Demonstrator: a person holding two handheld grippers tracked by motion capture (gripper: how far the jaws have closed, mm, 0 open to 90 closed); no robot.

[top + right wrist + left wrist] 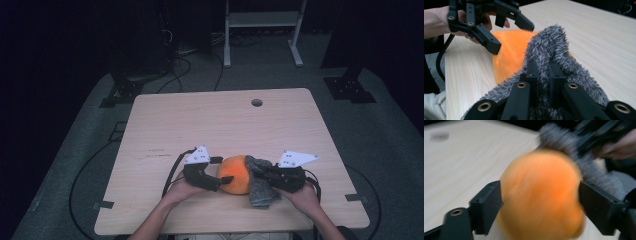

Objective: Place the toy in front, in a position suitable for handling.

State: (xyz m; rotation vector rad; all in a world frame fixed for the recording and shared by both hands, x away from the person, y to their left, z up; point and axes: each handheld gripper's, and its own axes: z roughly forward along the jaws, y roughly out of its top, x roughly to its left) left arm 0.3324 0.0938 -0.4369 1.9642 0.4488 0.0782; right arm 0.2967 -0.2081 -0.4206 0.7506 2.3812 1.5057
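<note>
Grey fuzzy cloth (554,50) is pinched in the right tool (543,65); the left tool (540,202), spread wide, straddles the orange plush (541,197).

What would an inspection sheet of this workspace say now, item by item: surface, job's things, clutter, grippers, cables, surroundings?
Surface: light wooden table with a round hole near the far edge.
Job's things: orange plush object at the near middle; grey fuzzy cloth against its right side.
Clutter: nothing seen.
Grippers: left gripper has its jaws on either side of the orange plush object, contact blurred; right gripper is shut on the grey fuzzy cloth.
Cables: black cable trails from the left gripper; more cables lie on the floor beyond.
Surroundings: dark room, grey floor, white frame behind the table.
</note>
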